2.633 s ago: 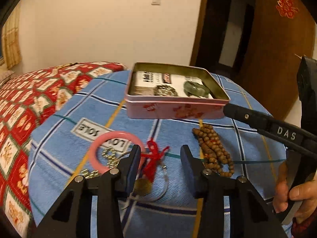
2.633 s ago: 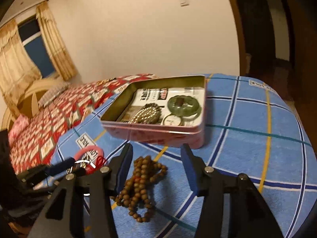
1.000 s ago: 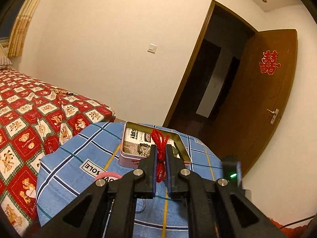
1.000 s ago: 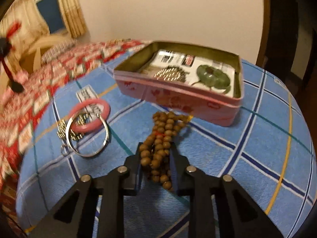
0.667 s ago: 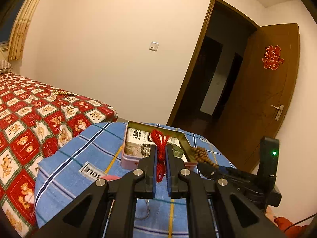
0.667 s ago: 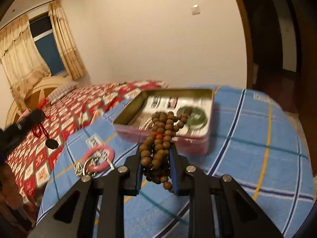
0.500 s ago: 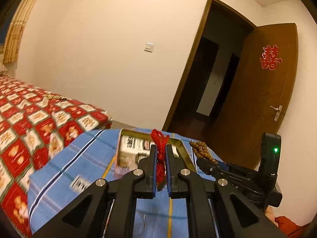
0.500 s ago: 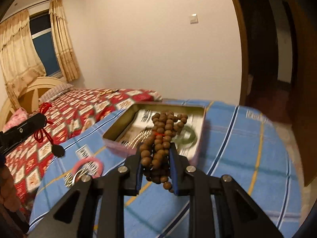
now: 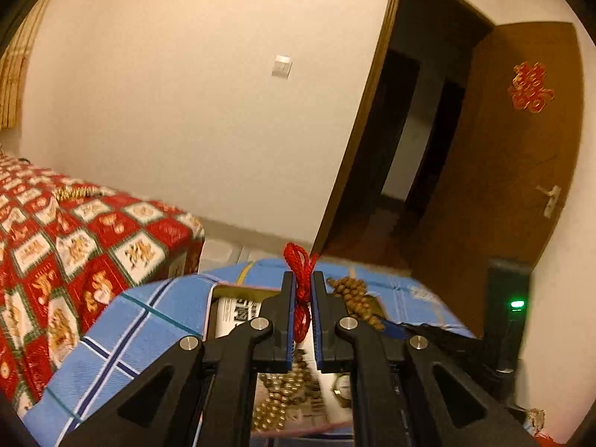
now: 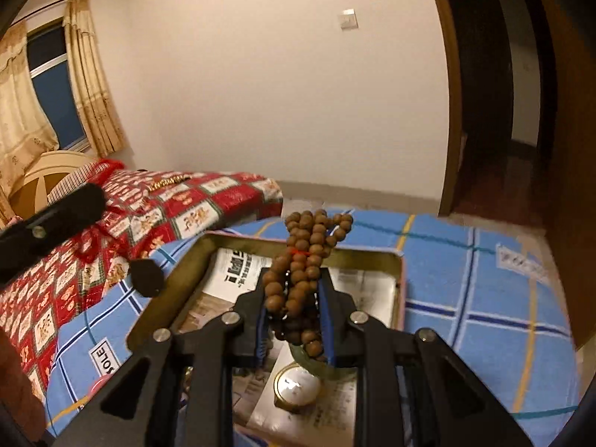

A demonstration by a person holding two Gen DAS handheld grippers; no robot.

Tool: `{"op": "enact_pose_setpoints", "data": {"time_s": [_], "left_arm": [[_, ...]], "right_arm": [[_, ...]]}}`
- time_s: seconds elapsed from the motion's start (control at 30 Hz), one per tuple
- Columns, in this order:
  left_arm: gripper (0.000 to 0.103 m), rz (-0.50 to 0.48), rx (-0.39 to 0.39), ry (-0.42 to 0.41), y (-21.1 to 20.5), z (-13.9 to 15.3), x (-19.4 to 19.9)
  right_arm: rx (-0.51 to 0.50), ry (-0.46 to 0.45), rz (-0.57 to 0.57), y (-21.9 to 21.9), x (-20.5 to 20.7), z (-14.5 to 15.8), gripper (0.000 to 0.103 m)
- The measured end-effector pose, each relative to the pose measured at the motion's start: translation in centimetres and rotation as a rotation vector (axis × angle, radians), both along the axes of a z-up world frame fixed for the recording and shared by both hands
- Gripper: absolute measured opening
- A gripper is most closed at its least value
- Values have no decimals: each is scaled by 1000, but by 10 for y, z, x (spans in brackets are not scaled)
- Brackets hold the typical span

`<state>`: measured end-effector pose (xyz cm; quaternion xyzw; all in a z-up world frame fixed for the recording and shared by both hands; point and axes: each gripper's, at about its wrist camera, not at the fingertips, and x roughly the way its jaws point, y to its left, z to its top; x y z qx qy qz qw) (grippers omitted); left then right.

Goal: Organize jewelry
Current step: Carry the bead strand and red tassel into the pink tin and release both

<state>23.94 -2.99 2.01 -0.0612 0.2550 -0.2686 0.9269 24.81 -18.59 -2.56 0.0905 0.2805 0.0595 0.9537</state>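
Above the tin [image 10: 376,257], brown wooden beads [image 10: 305,257] (bunched), red cord [image 9: 300,290]

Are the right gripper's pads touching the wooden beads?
Touching. Right wrist view: right gripper is shut on the wooden bead string, both pads against the beads.

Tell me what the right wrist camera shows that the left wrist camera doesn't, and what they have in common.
Only the right wrist view shows the curtained window, the round gold-rimmed watch in the tin, and the dark pendant hanging from the red cord.

Only the left wrist view shows the wooden door with its red paper decoration, and the small gold beads in the tin.

Both show the open tin, the blue checked cloth, the red patterned bedspread, the wooden bead string and the light switch.
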Motion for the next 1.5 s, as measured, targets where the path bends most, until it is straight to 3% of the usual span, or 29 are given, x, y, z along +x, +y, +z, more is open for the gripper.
{"op": "enact_pose_setpoints", "data": {"time_s": [0.23, 0.33, 0.37, 0.4, 0.43, 0.47, 0.5, 0.53, 0.6, 0.77, 0.97, 1.0, 1.03, 1.1, 1.23, 1.33, 1.43, 1.5], "left_arm": [[7, 33, 89, 75, -15, -32, 27], [10, 41, 102, 113, -18, -38, 33], [16, 39, 106, 130, -19, -39, 34], [24, 43, 112, 145, -18, -38, 35], [44, 58, 107, 150, -16, -34, 34], [62, 76, 106, 143, -14, -31, 32], [69, 91, 98, 130, -11, -27, 30], [75, 104, 86, 116, -7, -22, 27], [75, 121, 70, 109, -1, -14, 21], [75, 217, 135, 49, 10, 0, -5], [75, 286, 112, 67, 34, -10, -42], [75, 294, 103, 70, 38, -12, -50], [75, 302, 98, 70, 41, -13, -58], [75, 325, 84, 69, 48, -16, -71], [75, 364, 56, 75, 64, -21, -91], [75, 394, 70, 64, 74, -24, -102], [75, 428, 77, 49, 83, -26, -113], [75, 436, 75, 46, 90, -27, -118]], "right_arm": [[-9, 44, 29, 1, 12, -16, 27], [-17, 46, 35, 2, 13, -18, 32], [-5, 44, 42, 1, 11, -17, 34], [3, 34, 44, 0, 9, -16, 51], [7, 14, 31, -2, 4, -13, 76], [2, -11, 13, -3, 0, -9, 83], [-1, -35, 1, -5, -4, -7, 84], [4, -58, -7, -8, -8, -4, 84], [27, -86, -42, -15, -13, 2, 84], [70, -112, -169, -39, -25, 5, 84], [135, -95, -245, -60, -36, 1, 82], [134, -89, -243, -60, -35, 1, 69], [129, -80, -232, -60, -34, 1, 46], [110, -39, -192, -55, -29, -1, 37], [123, -10, -111, -42, -9, -1, 37], [73, 56, -39, -21, 7, -7, 38], [-39, 93, 17, 2, 11, -15, 50], [-51, 95, 52, 7, 9, -15, 51]]}}
